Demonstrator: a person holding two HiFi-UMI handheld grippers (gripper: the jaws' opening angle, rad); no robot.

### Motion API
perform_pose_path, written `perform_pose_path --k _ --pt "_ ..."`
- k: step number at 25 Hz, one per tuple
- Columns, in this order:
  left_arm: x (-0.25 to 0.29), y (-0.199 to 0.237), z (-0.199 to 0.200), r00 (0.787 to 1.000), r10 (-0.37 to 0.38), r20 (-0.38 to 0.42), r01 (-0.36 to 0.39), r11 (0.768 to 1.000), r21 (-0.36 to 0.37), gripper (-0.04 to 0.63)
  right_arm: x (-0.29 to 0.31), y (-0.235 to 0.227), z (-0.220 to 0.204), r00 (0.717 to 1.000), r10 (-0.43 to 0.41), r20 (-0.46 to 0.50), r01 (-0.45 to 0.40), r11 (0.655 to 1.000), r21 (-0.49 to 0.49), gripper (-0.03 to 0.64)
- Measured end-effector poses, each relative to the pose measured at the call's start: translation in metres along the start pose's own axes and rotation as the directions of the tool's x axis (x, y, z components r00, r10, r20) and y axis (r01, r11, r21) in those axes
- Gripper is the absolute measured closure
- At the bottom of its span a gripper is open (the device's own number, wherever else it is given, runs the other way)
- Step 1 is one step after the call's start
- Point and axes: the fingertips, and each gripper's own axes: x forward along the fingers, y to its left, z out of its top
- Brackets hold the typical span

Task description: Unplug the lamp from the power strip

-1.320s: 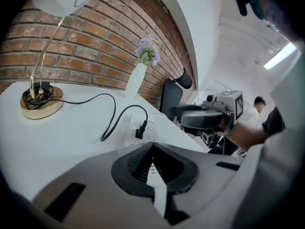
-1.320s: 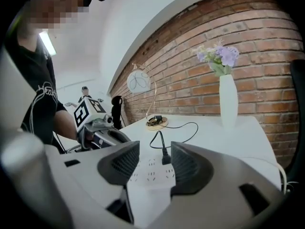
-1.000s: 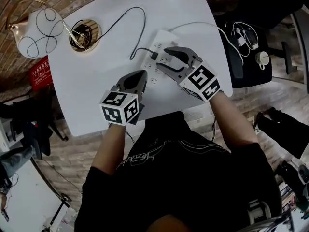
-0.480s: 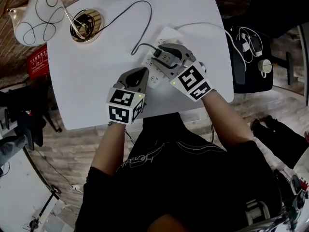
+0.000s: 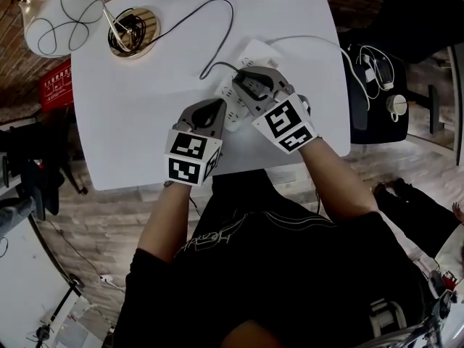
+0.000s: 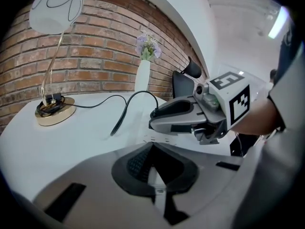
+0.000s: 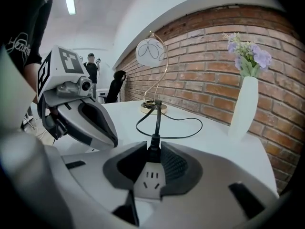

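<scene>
The lamp, with a white globe shade (image 5: 61, 13) and a gold base (image 5: 130, 31), stands at the table's far left. Its black cord (image 5: 217, 27) runs to a black plug (image 7: 153, 147) set in the white power strip (image 5: 255, 51). My right gripper (image 5: 239, 78) hangs over the strip, its jaws closing with the plug between them and both pads against it (image 7: 153, 149). My left gripper (image 5: 215, 107) is shut, tips down on the strip's near end (image 6: 152, 149). The grippers hide most of the strip.
A white vase (image 7: 243, 111) with purple flowers stands at the table's far edge by the brick wall. The strip's white lead (image 5: 304, 38) runs off to the right toward a black seat (image 5: 370, 64) with cables on it. The table's front edge (image 5: 217, 174) is close to my body.
My right gripper has slid left along the strip onto the plug, and its jaws have narrowed around it. The left gripper has stayed on the strip's near end.
</scene>
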Motion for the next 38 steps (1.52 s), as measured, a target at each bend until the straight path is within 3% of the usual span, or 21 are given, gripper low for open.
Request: perform_pose_path --k 7,16,21,26,30,34,36,38 --pt "-0.001 0.000 -0.001 1.000 0.022 0.006 -0.022 0.999 0.045 0.594 0.000 -0.001 -0.001 0.999 0.044 0.003 -0.044 0.994 0.104 0.552" --pt "-0.002 0.003 -0.001 1.000 0.020 0.013 -0.021 0.999 0.025 0.594 0.000 -0.008 -0.003 0.998 0.060 0.017 -0.062 0.953 0.295 0.552" --pt "0.000 0.002 0.000 0.999 0.032 0.007 -0.033 0.999 0.024 0.594 -0.002 -0.003 0.001 1.000 -0.016 -0.014 0.017 0.994 0.110 0.555" --pt "0.001 0.002 0.001 1.000 0.029 0.000 -0.029 0.999 0.018 0.594 -0.002 0.000 0.002 0.998 -0.064 -0.029 0.063 0.997 -0.033 0.555" --pt "0.001 0.003 -0.001 0.999 0.036 -0.013 -0.035 0.998 0.044 0.595 -0.002 -0.004 0.000 1.000 -0.010 0.003 0.010 0.994 0.112 0.555" --pt "0.000 0.002 -0.001 1.000 0.023 -0.013 -0.023 0.999 0.030 0.595 -0.003 -0.010 -0.003 0.998 0.035 0.042 -0.046 0.950 0.308 0.554" --pt "-0.001 0.003 -0.001 1.000 0.021 -0.011 -0.021 1.000 0.020 0.595 -0.003 -0.010 -0.002 0.998 0.035 0.046 -0.048 0.943 0.328 0.554" --pt "-0.001 0.003 -0.001 1.000 0.022 -0.011 -0.022 1.000 0.016 0.594 -0.004 -0.009 0.000 0.999 0.011 0.033 -0.020 0.965 0.262 0.555"
